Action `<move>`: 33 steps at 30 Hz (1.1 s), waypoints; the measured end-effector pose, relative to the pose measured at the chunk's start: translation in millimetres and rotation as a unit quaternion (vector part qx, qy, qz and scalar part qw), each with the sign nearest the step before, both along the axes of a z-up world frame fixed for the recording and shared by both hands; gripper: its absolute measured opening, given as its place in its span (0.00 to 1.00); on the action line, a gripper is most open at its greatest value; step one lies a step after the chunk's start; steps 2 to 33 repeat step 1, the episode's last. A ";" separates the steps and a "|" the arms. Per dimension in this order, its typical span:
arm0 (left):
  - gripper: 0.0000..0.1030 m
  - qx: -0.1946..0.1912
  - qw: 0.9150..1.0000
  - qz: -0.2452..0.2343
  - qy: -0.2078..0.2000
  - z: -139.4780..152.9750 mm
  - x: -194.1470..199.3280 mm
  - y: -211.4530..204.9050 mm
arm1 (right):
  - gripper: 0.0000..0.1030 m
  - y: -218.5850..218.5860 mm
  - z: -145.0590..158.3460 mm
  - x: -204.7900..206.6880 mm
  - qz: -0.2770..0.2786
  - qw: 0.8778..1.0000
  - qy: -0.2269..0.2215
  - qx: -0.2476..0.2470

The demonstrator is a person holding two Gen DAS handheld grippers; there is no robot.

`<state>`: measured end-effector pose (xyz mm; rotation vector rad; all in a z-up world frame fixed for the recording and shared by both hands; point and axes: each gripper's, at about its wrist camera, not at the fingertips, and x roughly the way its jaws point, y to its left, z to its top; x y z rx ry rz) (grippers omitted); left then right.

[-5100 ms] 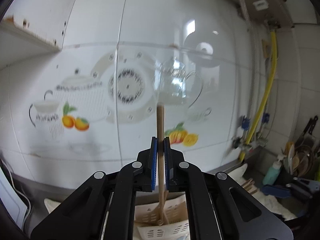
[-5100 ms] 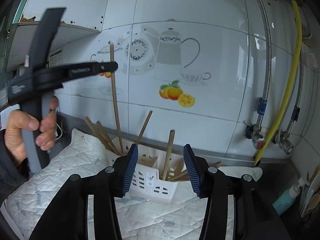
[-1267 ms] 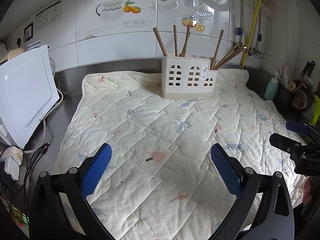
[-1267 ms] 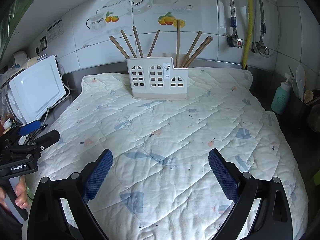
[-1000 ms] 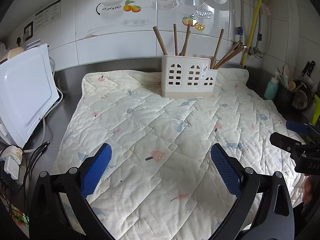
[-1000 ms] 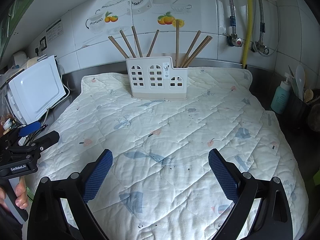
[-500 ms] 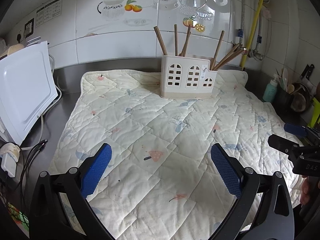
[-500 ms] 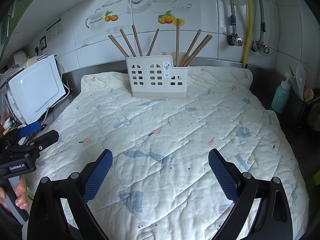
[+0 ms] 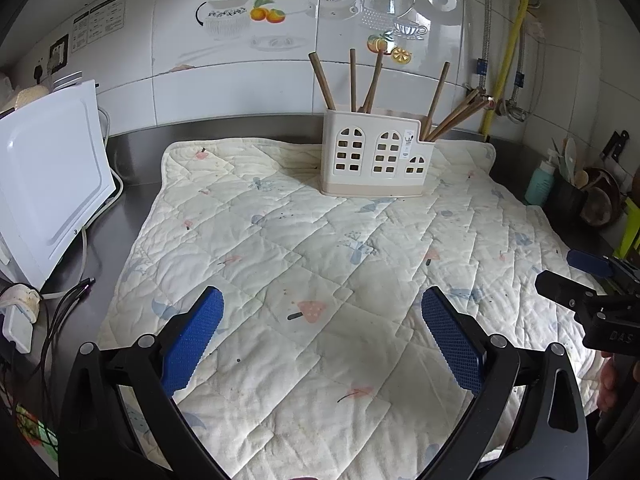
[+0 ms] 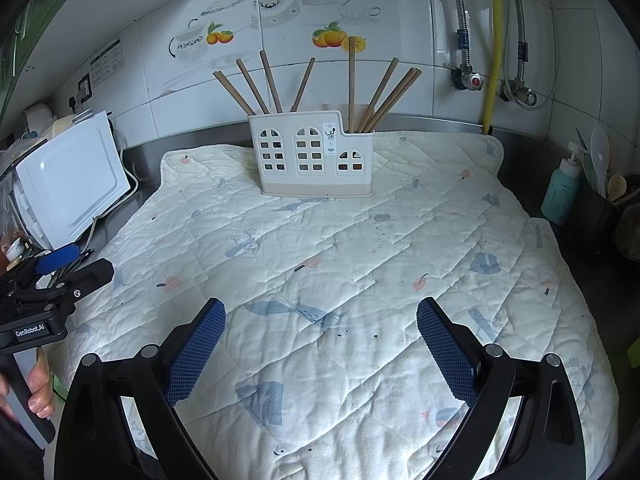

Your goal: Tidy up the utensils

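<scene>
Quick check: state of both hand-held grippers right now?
Left hand-held gripper: open, holding nothing.
Right hand-held gripper: open, holding nothing.

Light: bright, soft daylight, even on the quilt (image 10: pixel 360 248).
Glare: window reflection on the wall tiles (image 9: pixel 400 12), strongest in left view.
Shadows: weak, short, beside the holder (image 9: pixel 376 156).
Focus: sharp in both views.
Distortion: strong fisheye bend, dark corners.
</scene>
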<state>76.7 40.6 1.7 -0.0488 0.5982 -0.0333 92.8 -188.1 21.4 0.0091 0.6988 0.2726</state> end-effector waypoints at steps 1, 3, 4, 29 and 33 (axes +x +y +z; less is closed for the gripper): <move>0.95 0.000 1.000 -0.001 0.000 -0.1 0.0 -0.4 | 0.90 -0.4 -0.1 0.0 0.000 1.000 0.000 0.000; 0.95 0.000 1.000 -0.001 0.000 -0.1 0.0 -0.4 | 0.90 -0.4 -0.1 0.0 0.000 1.000 0.000 0.000; 0.95 0.000 1.000 -0.001 0.000 -0.1 0.0 -0.4 | 0.90 -0.4 -0.1 0.0 0.000 1.000 0.000 0.000; 0.95 0.000 1.000 -0.001 0.000 -0.1 0.0 -0.4 | 0.90 -0.4 -0.1 0.0 0.000 1.000 0.000 0.000; 0.95 0.000 1.000 -0.001 0.000 -0.1 0.0 -0.4 | 0.90 -0.4 -0.1 0.0 0.000 1.000 0.000 0.000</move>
